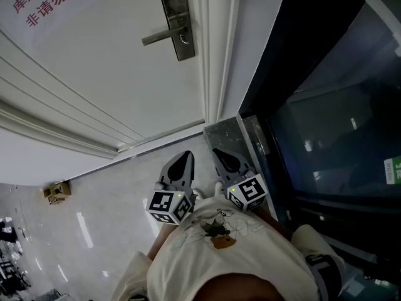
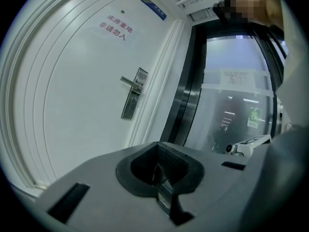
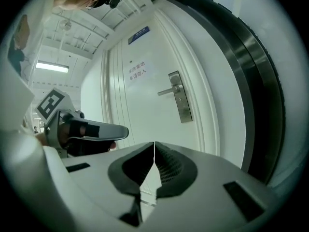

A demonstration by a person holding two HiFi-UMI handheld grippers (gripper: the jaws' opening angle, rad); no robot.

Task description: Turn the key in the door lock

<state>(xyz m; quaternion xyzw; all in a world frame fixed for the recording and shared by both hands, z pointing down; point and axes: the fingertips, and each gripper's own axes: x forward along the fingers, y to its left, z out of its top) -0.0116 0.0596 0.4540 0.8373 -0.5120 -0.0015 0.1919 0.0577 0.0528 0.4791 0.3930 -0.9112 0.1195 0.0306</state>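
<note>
We see a small cardboard box lying on the glossy pale floor. To the right stands a dark glass wall bearing a green sticker and a taped paper notice. Red characters and a blue plate sit high up. A ceiling light glows.

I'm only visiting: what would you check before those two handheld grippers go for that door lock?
1. Silver lever handle and lock plate on the white door in plain view: ok.
2. A key in the lock: cannot tell, too small to see.
3. Left gripper empty: ok, fingers together.
4. Right gripper empty: ok, fingers together.
5. Fingers open to take a key: not ok.
6. Grippers close to the lock: not ok, both held well back from the door.
</note>
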